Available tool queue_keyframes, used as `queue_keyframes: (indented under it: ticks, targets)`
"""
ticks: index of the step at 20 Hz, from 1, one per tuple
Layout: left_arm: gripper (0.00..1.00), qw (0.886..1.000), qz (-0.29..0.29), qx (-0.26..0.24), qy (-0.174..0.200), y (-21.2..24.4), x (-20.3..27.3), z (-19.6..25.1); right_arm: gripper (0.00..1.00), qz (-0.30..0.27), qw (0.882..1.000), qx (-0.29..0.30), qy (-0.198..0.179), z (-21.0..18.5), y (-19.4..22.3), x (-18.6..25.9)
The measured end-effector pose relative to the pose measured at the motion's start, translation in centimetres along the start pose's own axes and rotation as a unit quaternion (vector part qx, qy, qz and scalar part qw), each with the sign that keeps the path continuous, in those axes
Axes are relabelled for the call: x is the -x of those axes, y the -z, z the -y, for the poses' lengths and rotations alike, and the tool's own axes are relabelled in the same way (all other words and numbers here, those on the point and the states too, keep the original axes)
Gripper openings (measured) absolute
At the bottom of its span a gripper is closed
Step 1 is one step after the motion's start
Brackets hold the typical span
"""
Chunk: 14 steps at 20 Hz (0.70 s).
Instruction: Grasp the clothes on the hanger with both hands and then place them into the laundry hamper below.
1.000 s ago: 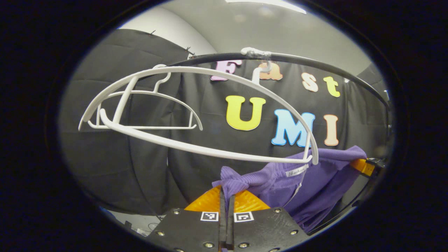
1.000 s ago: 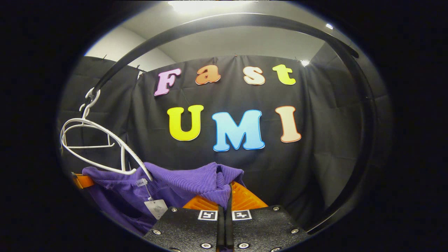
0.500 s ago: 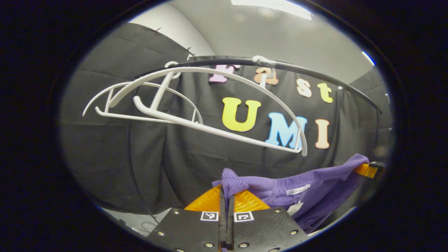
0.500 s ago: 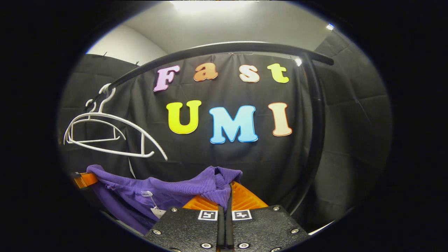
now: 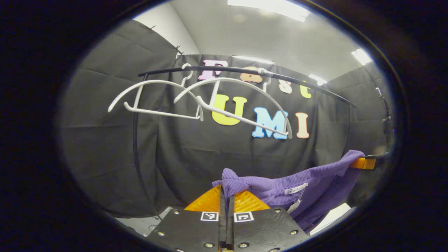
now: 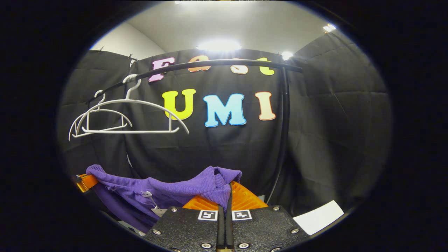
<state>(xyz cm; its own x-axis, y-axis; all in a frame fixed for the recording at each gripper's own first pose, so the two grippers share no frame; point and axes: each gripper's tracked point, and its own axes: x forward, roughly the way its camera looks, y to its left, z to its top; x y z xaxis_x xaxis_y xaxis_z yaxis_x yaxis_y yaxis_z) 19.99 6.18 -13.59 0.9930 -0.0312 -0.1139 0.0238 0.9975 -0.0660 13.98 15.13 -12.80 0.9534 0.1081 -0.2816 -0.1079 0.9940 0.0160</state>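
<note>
Left gripper view: my left gripper (image 5: 226,196) and right gripper (image 6: 226,194) each pinch a shoulder of the purple top (image 5: 301,180), stretched clear below the bare hanger (image 5: 241,105) at 12 o'clock.

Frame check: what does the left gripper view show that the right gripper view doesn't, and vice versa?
Left gripper view: left gripper up close, shut on one end of the purple sweater, right gripper far off holding the other end. Right gripper view: the reverse, right gripper close, left gripper far off. Both: two bare white hangers on the black rail.
</note>
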Motion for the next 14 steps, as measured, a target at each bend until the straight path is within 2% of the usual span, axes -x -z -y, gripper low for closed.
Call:
queue_keyframes:
  ticks: [4,5,6,9,10,12,13,14]
  targets:
    - [0.01,0.999,-0.041,-0.008,0.029,4.1,3.3,-2.1,0.01,-0.041,0.999,0.004,0.008,-2.0,4.5,3.6]
    - [0.05,0.998,-0.051,-0.014,0.035,5.1,4.1,-2.3,0.01,-0.054,0.999,0.003,0.005,-2.5,5.9,4.2]
    - [0.01,0.997,-0.061,-0.020,0.042,6.2,4.6,-2.3,0.01,-0.069,0.998,0.001,0.002,-2.9,7.2,4.6]
    - [0.05,0.994,-0.087,-0.030,0.066,9.1,4.5,-0.7,0.01,-0.119,0.993,0.000,-0.006,-3.6,11.8,5.9]
    - [0.01,0.992,-0.099,-0.033,0.073,9.8,4.4,-0.3,0.00,-0.133,0.991,0.000,-0.008,-3.8,13.1,6.1]
    - [0.01,0.988,-0.121,-0.032,0.089,11.8,3.8,0.5,0.01,-0.153,0.988,-0.007,-0.024,-4.7,15.8,6.9]
    - [0.05,0.986,-0.133,-0.031,0.095,13.0,4.1,1.0,0.01,-0.161,0.986,-0.011,-0.031,-5.0,17.1,7.0]
    - [0.05,0.984,-0.146,-0.032,0.100,14.1,4.3,1.5,0.01,-0.173,0.984,-0.015,-0.039,-5.3,18.6,7.0]
